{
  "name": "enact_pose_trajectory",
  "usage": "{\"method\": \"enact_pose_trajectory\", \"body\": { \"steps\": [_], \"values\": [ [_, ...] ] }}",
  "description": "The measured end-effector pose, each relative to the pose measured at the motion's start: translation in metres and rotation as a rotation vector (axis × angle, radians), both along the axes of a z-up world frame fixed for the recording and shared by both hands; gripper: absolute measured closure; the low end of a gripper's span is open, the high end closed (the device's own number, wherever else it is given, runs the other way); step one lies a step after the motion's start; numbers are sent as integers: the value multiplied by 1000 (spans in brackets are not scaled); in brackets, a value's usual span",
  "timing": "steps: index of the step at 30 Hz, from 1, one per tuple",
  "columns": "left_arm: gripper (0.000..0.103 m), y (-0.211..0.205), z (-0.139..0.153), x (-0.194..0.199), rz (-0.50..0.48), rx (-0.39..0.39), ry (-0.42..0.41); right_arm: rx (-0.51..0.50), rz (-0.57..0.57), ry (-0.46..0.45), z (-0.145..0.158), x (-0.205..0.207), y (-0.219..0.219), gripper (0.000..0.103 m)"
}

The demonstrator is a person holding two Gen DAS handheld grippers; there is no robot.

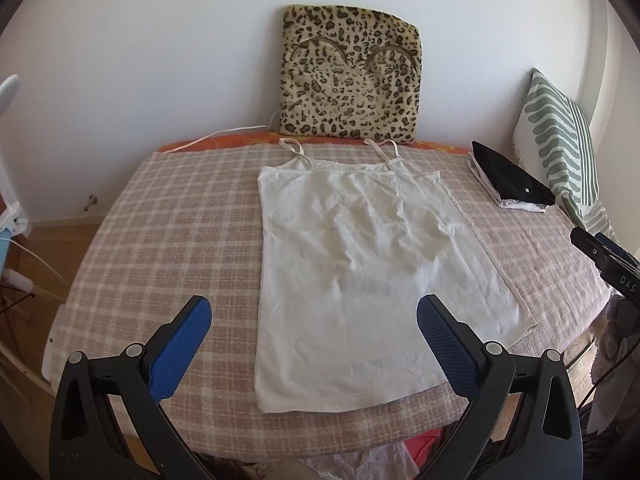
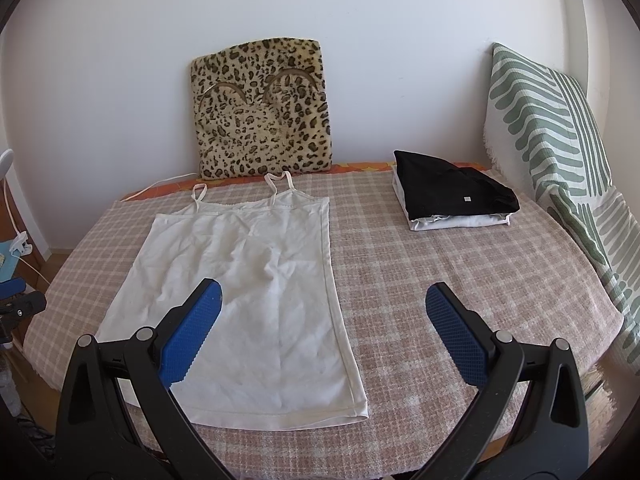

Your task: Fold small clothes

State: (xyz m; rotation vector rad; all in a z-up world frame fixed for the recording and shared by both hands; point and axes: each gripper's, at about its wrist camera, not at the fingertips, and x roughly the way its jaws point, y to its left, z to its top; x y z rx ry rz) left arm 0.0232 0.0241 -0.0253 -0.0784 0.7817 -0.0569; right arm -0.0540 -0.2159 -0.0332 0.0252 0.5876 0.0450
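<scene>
Currently the white thin-strapped cotton camisole (image 1: 352,264) lies flat mid-bed, hem toward the near edge. Both the left claw (image 1: 314,322) and right claw (image 2: 324,308) hover spread, empty. Pinching only the top layer could drag the fabric askew.

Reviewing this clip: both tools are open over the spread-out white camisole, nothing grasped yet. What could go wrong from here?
1. The white camisole is thin and wrinkled; the right tool or left tool may pinch the checked blanket along with it.
2. Its straps trail loose toward the leopard cushion and could end up sticking out of the fold.
3. Its hem lies near the bed's front edge, so dragging could pull it off.
</scene>
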Motion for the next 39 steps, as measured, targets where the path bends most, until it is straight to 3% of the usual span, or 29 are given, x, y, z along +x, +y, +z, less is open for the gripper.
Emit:
{"method": "enact_pose_trajectory", "body": {
  "steps": [3, 9, 14, 20, 23, 30, 32, 35, 39],
  "values": [
    [3, 2, -4, 2, -19, -14, 17, 4, 4, 2, 0, 1, 3, 0],
    [24, 20, -22, 9, -51, -134, 89, 14, 14, 10, 0, 7, 8, 0],
    [41, 33, -31, 8, -33, -141, 102, 18, 22, 4, -1, 9, 10, 0],
    [41, 54, -39, 7, 19, -183, 129, 63, 54, 14, -2, 16, 19, 0],
    [41, 67, -47, 10, 44, -231, 175, 78, 82, 34, -2, 21, 27, 6],
    [42, 74, -62, 6, 35, -314, 234, 93, 177, 64, 2, 35, 51, 8],
    [48, 77, -66, 5, 32, -344, 248, 81, 212, 81, 5, 44, 61, 14],
    [60, 81, -74, 4, 45, -347, 264, 103, 256, 124, 10, 62, 74, 16],
    [63, 90, -82, -1, 44, -400, 277, 119, 321, 192, 16, 99, 100, 16]
  ]
}}
